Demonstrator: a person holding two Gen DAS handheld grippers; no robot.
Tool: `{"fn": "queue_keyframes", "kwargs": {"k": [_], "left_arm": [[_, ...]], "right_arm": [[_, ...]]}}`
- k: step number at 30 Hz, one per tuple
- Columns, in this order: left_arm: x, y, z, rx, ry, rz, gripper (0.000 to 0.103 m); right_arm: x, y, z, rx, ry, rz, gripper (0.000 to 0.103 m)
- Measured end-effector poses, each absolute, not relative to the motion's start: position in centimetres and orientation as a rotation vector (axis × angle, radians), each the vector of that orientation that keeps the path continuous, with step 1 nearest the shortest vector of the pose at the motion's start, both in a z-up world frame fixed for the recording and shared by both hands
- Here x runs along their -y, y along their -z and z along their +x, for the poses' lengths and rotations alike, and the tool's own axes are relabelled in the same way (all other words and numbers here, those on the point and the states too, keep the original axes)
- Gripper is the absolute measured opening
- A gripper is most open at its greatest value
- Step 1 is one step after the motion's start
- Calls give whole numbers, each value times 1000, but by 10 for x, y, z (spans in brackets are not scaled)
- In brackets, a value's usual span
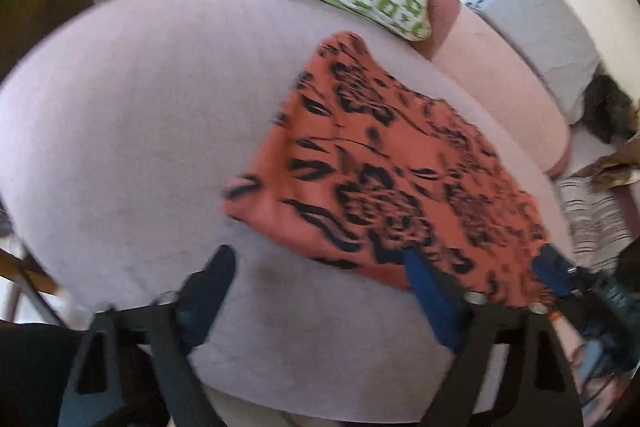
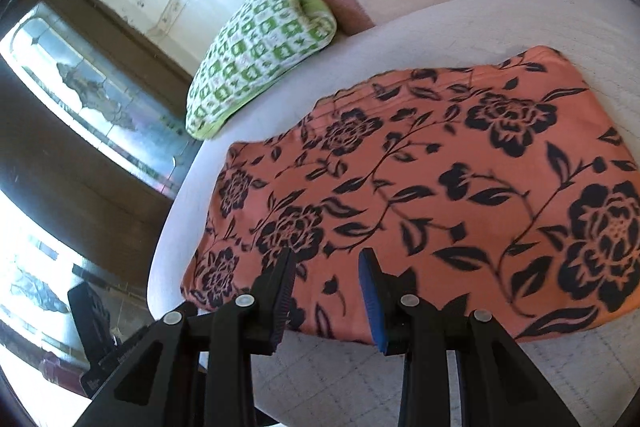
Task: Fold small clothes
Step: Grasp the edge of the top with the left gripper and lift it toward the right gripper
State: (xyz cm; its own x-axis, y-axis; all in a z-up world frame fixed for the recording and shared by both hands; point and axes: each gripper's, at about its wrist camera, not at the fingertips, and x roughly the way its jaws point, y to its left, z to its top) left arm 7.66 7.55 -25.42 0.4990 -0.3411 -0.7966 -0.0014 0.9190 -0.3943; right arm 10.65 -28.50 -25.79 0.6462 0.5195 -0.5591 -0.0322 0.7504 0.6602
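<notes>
Pale lilac bedding fills most of what I see from both wrists, a bed or wide cushion with a wall and a dark wooden door frame behind it. On it lies the orange cloth with black flowers, spread fairly flat, its edges a little rumpled. At the head end a green-and-white checked pillow sits just beyond the cloth, and a pinkish bolster lies beside it. My left gripper hangs over the bare bedding at the cloth's near corner, fingers spread wide apart; the blue-padded finger overlaps the cloth's edge in the picture, though I cannot tell whether it touches, and the other finger is over plain sheet. My right gripper is over the near edge of the cloth, fingers parted with a clear gap and nothing between them. From the left wrist I can also make out a striped fabric off the bed's far side; that view is blurred.
</notes>
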Motion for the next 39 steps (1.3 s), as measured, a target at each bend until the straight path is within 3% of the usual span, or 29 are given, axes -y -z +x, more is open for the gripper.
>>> {"fn": "queue_keyframes", "kwargs": {"k": [1,2,15,20,24,26,28,32,39], "left_arm": [[-72,257,79,-1044,228,-378,57],[-69,261,83,-1056,238,-382,49],[-59,274,113,-964,216,-527,51],[-59,276,110,-926,195,-455,30],[-45,263,109,-852,220,-297,24],[-26,253,103,-771,226,-136,23],[-9,245,97,-705,229,-12,22],[15,241,85,-638,214,166,21],[51,243,74,-556,239,370,20]], "right_arm": [[283,258,107,-821,-343,656,36],[282,259,106,-822,-340,651,36],[282,264,114,-818,-341,677,36],[254,286,132,-958,-312,599,36],[254,282,139,-975,-334,585,37],[260,280,143,-988,-350,629,42],[265,271,150,-988,-360,654,69],[264,232,180,-965,-394,618,71],[199,156,264,-1098,-509,393,75]]}}
